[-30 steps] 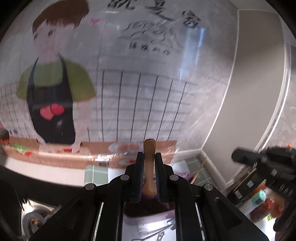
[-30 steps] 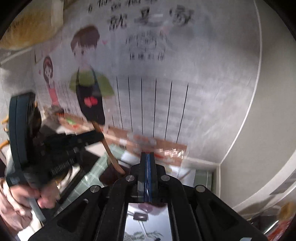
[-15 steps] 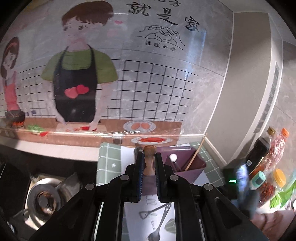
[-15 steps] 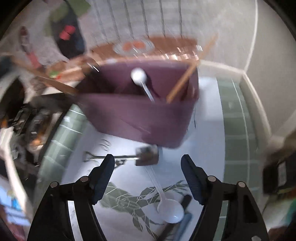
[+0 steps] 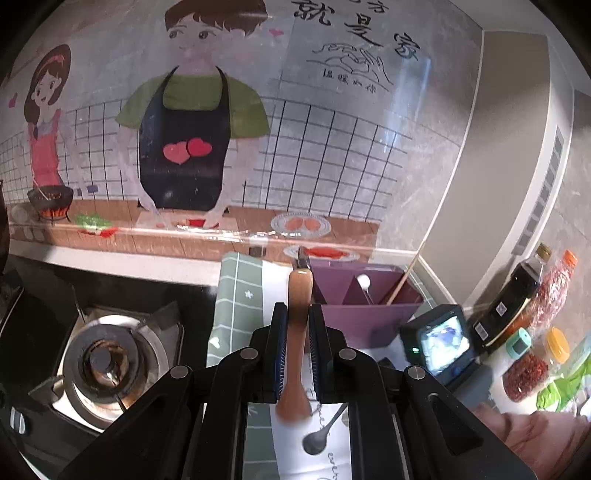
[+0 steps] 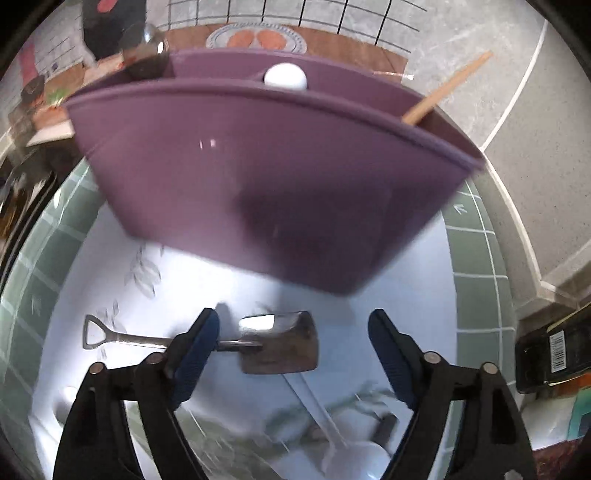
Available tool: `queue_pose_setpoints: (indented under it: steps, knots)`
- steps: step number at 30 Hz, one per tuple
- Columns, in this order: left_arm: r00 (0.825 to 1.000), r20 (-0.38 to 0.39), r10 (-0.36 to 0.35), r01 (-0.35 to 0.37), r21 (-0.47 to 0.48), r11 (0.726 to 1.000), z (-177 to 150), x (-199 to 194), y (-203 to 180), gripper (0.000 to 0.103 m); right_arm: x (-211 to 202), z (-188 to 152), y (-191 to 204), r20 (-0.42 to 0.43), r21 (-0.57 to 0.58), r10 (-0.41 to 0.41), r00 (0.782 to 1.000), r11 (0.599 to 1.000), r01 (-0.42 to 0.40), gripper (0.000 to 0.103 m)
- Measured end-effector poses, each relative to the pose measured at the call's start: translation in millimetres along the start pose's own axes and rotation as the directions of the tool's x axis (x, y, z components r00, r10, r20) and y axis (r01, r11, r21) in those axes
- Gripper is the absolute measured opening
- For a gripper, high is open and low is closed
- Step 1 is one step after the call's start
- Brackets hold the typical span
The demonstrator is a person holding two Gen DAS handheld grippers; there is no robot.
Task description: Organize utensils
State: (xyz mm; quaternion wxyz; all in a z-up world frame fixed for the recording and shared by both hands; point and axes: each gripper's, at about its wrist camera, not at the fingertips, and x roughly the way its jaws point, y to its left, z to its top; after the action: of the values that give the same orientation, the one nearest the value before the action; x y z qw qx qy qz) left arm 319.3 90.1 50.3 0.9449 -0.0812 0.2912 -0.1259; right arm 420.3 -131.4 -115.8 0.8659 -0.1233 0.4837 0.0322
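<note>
While the left hand-held gripper (image 5: 296, 354) grips a wooden spoon (image 5: 297, 332), the right hand-held gripper (image 6: 293, 363), just opened wide, should straddle the shovel-shaped spoon (image 6: 273, 349) squarely before closing.

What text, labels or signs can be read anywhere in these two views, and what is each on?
"就是家": large brush characters on the wall sticker, top cut off.
"温暖如你": small line under the drawn hands, somewhat blurred.
Cursive print on the mat: unreadable.
Sauce bottle labels: code squares only, too small.
Barcode label on a dark package: digits unreadable.
</note>
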Motion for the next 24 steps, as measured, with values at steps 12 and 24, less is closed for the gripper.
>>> queue_pose_setpoints:
  steps: [12, 24]
  knots:
    - [0.995, -0.096, -0.023, 0.024, 0.003, 1.0, -34.3, 12.6, -6.9, 0.012, -4.9, -53.7, -72.5, -0.08, 0.145, 0.132, 0.988, 0.982, -0.119, 0.103]
    - [0.958, -0.286, -0.032, 0.043, 0.031, 0.999, -80.0, 48.8, -7.4, 0.013, -30.6, -86.3, -59.6, -0.138, 0.035, 0.134, 0.981, 0.991, -0.131, 0.102]
